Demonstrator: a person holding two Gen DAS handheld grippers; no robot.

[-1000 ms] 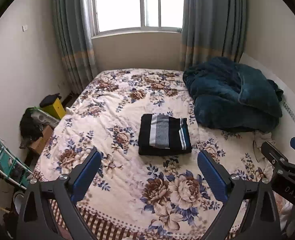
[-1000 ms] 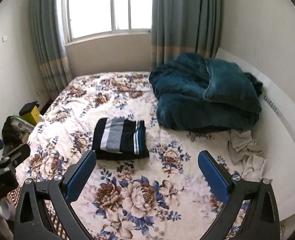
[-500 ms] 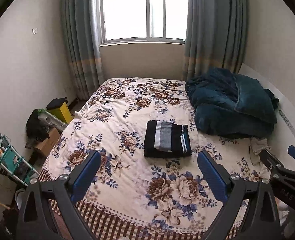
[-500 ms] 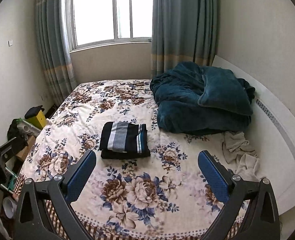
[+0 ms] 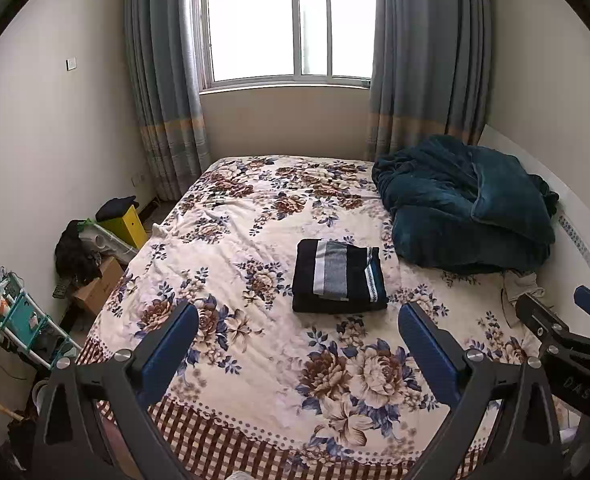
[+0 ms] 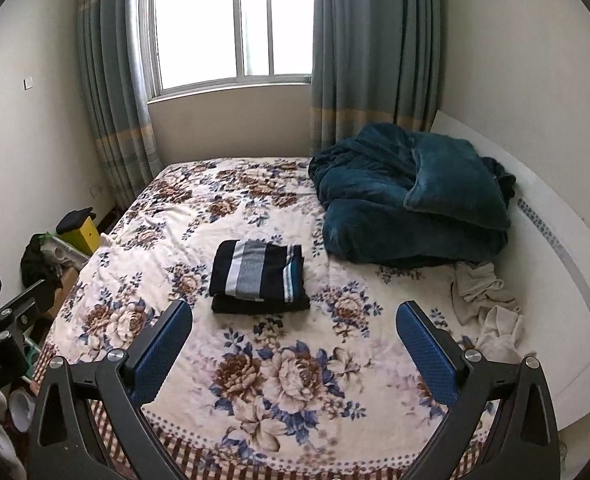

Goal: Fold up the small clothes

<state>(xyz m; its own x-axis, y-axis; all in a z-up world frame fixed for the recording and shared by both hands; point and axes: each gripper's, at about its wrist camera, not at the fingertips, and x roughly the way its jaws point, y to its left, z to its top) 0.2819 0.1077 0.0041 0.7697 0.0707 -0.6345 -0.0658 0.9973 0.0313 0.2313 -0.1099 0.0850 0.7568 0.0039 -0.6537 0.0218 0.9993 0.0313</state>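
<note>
— Striped garment: where is it?
— Folded square mid-bed, twelve o'clock of both grippers. I hold left gripper and right gripper empty, jaws wide.
— Step?
— Fold looks done; next, I'd fetch the crumpled pale clothes at two o'clock.

Daylight pours through a white-framed sliding window set in the far cream wall, flanked by grey-blue curtains with a tan band. A bed under a cream floral quilt fills the room. A rumpled teal plush blanket lies against the white headboard. A yellow box and a turquoise wire rack crowd the floor.
</note>
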